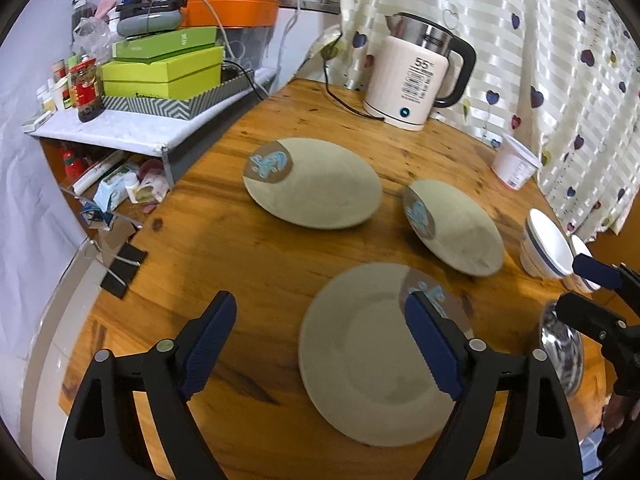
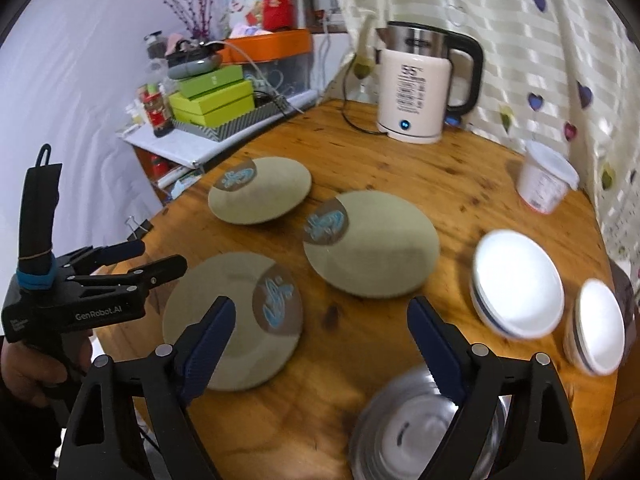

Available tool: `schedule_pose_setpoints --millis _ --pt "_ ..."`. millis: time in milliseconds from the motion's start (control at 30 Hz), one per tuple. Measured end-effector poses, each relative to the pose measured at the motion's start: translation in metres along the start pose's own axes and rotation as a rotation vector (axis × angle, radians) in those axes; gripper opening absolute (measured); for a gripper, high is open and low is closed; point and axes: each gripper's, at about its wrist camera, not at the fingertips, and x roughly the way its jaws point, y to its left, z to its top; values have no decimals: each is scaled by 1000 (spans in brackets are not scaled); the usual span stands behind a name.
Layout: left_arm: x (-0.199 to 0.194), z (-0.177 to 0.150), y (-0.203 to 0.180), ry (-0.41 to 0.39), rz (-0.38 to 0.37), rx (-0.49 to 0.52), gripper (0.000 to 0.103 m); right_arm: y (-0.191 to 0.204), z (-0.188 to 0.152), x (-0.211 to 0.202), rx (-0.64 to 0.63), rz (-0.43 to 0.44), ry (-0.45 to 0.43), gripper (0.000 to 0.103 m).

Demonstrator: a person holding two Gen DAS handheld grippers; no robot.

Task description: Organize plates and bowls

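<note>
Three beige plates with a blue-on-brown emblem lie on the round wooden table (image 1: 224, 256): a near one (image 1: 360, 360) (image 2: 228, 320), a middle one (image 1: 460, 232) (image 2: 376, 248) and a far one (image 1: 316, 184) (image 2: 264, 188). Two white bowls (image 2: 520, 280) (image 2: 598, 324) sit at the right; the larger also shows in the left wrist view (image 1: 546, 246). A steel bowl (image 2: 404, 432) (image 1: 562, 356) is at the near edge. My left gripper (image 1: 320, 344) is open above the near plate's left part. My right gripper (image 2: 320, 352) is open over the table, by the steel bowl.
A cream electric kettle (image 1: 416, 76) (image 2: 420, 88) with a cord stands at the back. A white plastic tub (image 1: 516, 162) (image 2: 546, 180) sits by the heart-patterned curtain (image 1: 540, 40). A cluttered shelf (image 1: 120, 132) with green boxes (image 1: 164, 72) stands left of the table.
</note>
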Motion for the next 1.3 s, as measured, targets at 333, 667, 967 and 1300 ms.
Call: schedule_pose_setpoints --millis 333,667,967,1300 --pt "17 20 26 6 17 -51 78 4 37 39 -8 48 54 76" --pt "39 38 38 26 21 -59 66 3 64 77 -12 74 100 60" --pt "59 55 48 37 23 -70 54 -3 93 116 5 118 133 44" --pt "84 67 60 58 10 -112 52 -10 112 166 43 175 192 31"
